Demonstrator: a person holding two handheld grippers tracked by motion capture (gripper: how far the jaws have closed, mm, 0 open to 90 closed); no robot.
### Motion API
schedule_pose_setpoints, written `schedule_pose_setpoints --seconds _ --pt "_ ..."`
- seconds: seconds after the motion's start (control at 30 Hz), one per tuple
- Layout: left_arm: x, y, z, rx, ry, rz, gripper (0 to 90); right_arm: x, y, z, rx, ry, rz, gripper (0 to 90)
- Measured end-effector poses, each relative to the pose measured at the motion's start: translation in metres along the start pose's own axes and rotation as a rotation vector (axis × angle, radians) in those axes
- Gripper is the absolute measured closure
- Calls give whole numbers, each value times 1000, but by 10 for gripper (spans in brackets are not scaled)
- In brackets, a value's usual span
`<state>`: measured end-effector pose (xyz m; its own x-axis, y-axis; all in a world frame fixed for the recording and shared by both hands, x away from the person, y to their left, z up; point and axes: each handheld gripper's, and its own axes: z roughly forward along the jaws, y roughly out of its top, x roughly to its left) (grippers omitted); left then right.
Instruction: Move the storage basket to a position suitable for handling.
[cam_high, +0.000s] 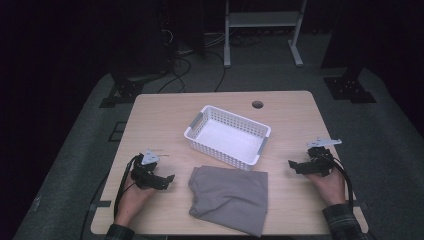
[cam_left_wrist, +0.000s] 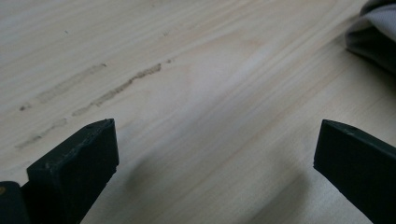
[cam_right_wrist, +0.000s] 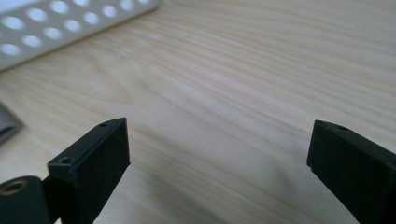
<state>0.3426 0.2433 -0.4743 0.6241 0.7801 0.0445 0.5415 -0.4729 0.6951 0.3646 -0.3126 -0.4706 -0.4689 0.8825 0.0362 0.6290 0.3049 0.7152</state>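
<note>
- The left gripper is held released, nothing between its jaws, just left of the cloth.
- The right gripper is likewise released, well right of it.
- The cloth is laid on the table, before the basket.

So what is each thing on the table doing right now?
grey cloth: folded, lying flat on the table near the front edge, nothing touching it.
white basket: upright, empty, just behind the cloth.
left gripper: open, nothing between its jaws, left of the cloth.
right gripper: open, nothing between its jaws, right of the cloth.
table: wooden, a small round hole near its far edge.
</note>
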Motion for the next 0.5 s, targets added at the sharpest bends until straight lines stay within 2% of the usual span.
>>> schedule_pose_setpoints --seconds 0.13,0.27,0.37,0.5 --pt "0 -4 2 8 -1 1 0 7 7 -6 -14 34 -27 54" --pt "2 -7 4 -8 -24 -15 0 13 14 -11 -36 62 -53 62" --pt "3 -8 4 -23 -31 -9 0 19 19 -13 -34 72 -76 94" --pt "3 -9 4 -28 -34 -4 0 26 27 -15 -35 109 -101 124"
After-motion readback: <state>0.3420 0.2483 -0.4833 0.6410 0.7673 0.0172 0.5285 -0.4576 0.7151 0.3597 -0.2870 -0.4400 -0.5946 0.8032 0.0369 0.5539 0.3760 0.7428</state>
